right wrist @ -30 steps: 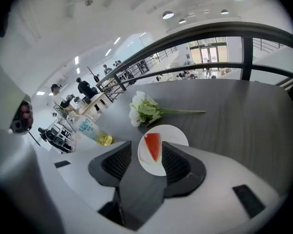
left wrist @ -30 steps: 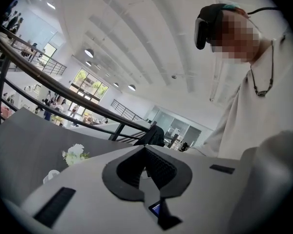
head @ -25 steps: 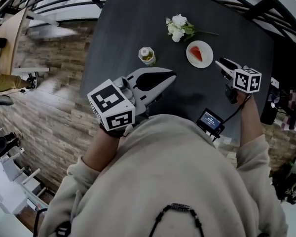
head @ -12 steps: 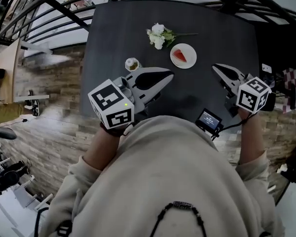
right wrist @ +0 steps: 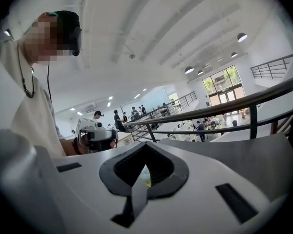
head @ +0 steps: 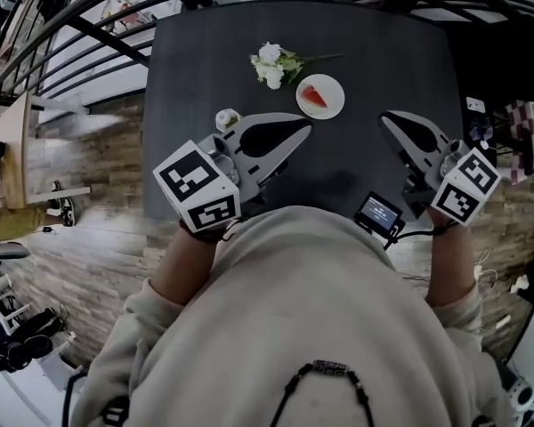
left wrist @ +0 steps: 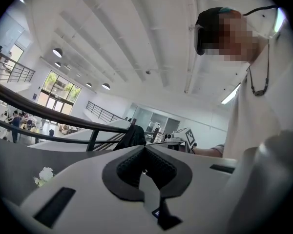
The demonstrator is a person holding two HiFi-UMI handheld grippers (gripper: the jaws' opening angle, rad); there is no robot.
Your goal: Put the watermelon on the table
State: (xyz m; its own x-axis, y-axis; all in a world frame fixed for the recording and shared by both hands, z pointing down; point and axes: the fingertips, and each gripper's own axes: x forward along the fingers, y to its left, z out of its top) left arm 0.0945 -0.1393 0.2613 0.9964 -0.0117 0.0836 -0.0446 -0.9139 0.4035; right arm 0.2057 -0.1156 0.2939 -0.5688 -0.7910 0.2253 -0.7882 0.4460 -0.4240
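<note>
A red watermelon slice (head: pixel 314 96) lies on a small white plate (head: pixel 332 105) on the black table (head: pixel 392 52). My right gripper (head: pixel 387 118) hovers right of the plate, clear of it. Its jaws have just been closing with nothing between them, and they meet shut in the right gripper view (right wrist: pixel 145 143). My left gripper (head: pixel 304 132) is held over the table's near side, below the plate, also shut and empty; in the left gripper view (left wrist: pixel 145 147) its tips touch.
A white flower bunch (head: pixel 271 63) lies behind the plate and shows low at the left in the left gripper view (left wrist: pixel 44 175). A small jar (head: pixel 227 118) stands beside my left gripper. A dark railing (head: pixel 89 25) runs behind the table; wooden floor (head: pixel 89 176) lies to the left.
My right gripper has drawn back from beside the plate toward the person and risen. The left gripper shifted slightly. The watermelon stays on its plate on the table.
</note>
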